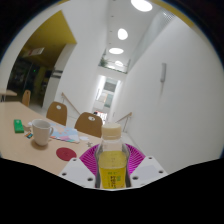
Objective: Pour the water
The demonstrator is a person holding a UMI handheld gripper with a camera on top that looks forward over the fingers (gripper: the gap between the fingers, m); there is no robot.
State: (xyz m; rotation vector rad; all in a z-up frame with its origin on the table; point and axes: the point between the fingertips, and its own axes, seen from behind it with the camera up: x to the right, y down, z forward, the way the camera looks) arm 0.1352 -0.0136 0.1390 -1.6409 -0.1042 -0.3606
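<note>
My gripper point(111, 168) is shut on a clear bottle point(111, 158) of yellow liquid with a white cap and a yellow label. Both pink pads point(88, 157) press on its sides, and the bottle stands upright between the fingers, held above the table. A white mug point(42, 131) stands on the light wooden table point(25, 150) to the left of the fingers. A round red coaster point(67, 154) lies on the table between the mug and the left finger.
A small green object point(18, 125) lies on the table left of the mug. Wooden chairs point(88, 123) stand beyond the table. A long white corridor with ceiling lights runs ahead, with a white wall to the right.
</note>
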